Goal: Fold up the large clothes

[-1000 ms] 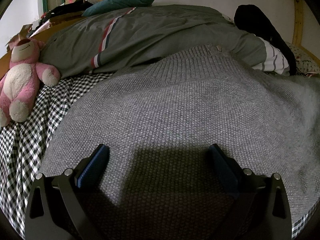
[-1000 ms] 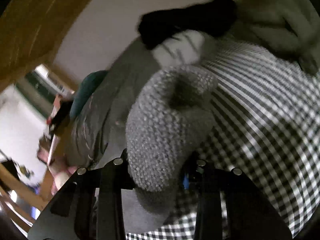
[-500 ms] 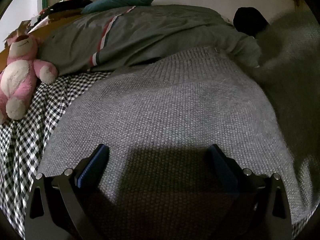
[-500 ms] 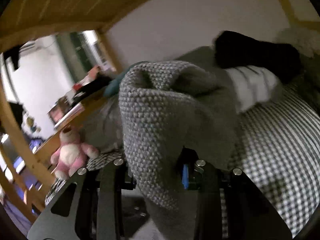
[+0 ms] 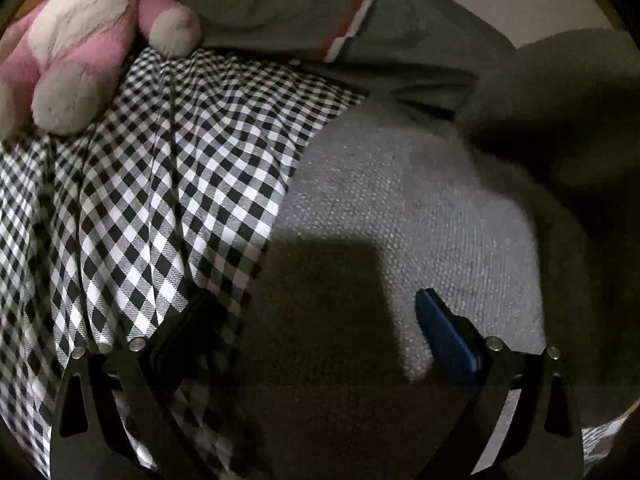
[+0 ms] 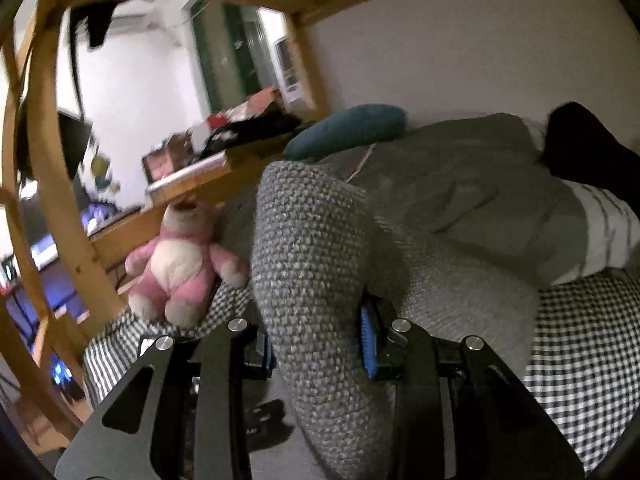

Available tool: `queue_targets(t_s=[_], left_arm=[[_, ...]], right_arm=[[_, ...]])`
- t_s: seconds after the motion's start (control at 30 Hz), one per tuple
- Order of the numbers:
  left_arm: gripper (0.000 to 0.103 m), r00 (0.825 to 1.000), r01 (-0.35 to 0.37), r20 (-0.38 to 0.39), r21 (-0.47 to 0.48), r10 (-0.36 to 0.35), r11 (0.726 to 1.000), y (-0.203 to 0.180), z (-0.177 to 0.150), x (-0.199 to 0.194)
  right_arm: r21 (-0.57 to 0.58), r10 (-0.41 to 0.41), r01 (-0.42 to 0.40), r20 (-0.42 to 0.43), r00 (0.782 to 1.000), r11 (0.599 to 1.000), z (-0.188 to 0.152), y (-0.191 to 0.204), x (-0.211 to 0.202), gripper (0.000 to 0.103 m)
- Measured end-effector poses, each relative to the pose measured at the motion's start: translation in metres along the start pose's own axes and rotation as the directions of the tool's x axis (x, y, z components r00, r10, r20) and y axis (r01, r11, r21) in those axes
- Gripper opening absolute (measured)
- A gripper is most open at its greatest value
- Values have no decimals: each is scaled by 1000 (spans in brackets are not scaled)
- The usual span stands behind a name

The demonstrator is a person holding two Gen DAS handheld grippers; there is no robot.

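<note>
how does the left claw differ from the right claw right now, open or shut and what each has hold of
The left claw is open, jaws wide apart with nothing between them, low over the grey knit sweater. The right claw is shut on a bunched fold of that sweater, lifted above the checked bedsheet. Both have black frames and blue pads.

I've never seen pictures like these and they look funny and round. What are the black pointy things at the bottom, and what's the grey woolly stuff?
Those black things are grabbing tools, one in each of a person's hands, each with its own camera. The left gripper is open above the grey knitted sweater, which lies on a black-and-white checked bedsheet. The right gripper is pinching a bunched piece of that sweater and holding it up for folding. The pink and white plush bear sits near the bed's edge, beside a grey-green quilt.
</note>
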State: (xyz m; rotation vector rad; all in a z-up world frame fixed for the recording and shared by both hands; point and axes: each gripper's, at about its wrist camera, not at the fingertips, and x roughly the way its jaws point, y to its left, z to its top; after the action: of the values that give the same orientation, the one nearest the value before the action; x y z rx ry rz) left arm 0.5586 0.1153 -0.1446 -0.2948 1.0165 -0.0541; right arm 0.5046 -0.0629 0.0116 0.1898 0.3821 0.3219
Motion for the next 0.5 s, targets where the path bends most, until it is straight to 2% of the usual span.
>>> queue_targets(t_s=[0.03,0.13,0.23,0.3,0.43,0.5], left_arm=[[99,1000,11,3,-46,-11,999,9,4,-3],[99,1000,-19,21,-105,22,994,31,14,-16],[99,986,-113,108,-134,128,985,50,25,-40],[99,979,-126,140,-145,146,981,58,31,-50],[99,981,-149,109,-108,160,983,67,35,-46],[99,982,-150,92,-136,163,979,77,33,-42]], right_arm=[[-16,2,-3,-13,1000,1000,-5,8,6,32],[-83,-4,-1,-58,998,997,-24,30,21,32],[-151,-10,-5,-98,995,989,-44,50,33,32],[-189,-10,-14,-124,992,982,-58,63,42,32],[-279,5,-49,-155,988,959,-75,88,50,32],[-344,20,-80,-172,985,935,-82,103,51,32]])
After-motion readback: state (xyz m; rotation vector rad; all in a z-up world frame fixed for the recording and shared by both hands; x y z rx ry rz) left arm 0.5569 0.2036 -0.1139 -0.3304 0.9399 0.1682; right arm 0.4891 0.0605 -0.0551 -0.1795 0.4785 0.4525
